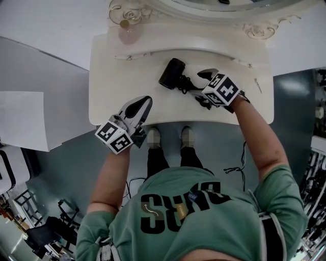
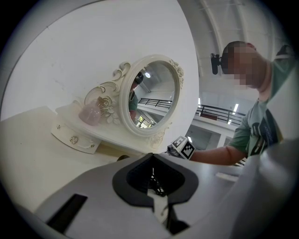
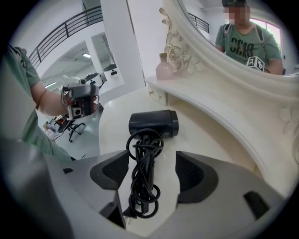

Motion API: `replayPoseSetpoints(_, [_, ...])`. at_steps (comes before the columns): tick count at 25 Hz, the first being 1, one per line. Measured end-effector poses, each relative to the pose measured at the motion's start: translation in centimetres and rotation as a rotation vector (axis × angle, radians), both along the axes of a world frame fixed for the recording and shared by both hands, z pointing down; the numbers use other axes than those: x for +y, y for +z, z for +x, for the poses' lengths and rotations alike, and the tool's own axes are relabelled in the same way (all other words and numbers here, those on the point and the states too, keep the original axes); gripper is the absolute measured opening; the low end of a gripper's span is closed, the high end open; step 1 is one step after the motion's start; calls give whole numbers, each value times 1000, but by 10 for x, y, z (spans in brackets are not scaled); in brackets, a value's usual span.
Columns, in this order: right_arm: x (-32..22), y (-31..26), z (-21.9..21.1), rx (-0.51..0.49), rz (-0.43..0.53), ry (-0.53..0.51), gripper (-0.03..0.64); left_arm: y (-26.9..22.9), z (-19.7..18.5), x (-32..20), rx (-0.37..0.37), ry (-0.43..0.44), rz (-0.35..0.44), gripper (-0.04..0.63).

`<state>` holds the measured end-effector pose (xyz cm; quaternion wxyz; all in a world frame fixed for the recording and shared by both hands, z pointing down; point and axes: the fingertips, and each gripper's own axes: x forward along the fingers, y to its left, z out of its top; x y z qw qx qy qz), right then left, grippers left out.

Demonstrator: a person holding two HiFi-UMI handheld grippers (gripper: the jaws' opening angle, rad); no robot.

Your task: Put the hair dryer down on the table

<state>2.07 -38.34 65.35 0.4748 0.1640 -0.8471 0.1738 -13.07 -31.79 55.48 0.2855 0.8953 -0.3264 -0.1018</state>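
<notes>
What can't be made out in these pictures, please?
Head view: the handle of the hair dryer, covered by the right tongs.
Head view: the mirror, cut off by the top edge.
Right gripper view: the cord at its plug, partly behind the tongs' body.
Head view: a thin item on the table, too small to name.

Hair dryer point(image 1: 171, 74) handle end behind right gripper point(image 1: 201, 86); mirror point(image 1: 214, 11) past upper edge

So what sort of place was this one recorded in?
Probably a staged dressing corner inside a larger hall: a cream dressing table with an ornate oval mirror, a pink bottle on its shelf, and a black hair dryer lying on it.
</notes>
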Motion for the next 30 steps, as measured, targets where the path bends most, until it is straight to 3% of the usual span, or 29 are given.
replayPoseSetpoints(8, [0,-73,17,-211,67,123,305,-44,4,-2,-15,1,42,11])
replayPoseSetpoints(14, [8,-137,28,-326,165,155,280,-94,13,-2,-36,9,100,11])
replayPoseSetpoints(21, [9,-215,51,-462,308,227,210,-150,19,4,-68,19,168,11])
replayPoseSetpoints(30, [39,-330,73,-740,467,307,122,-226,10,17,-115,-32,286,11])
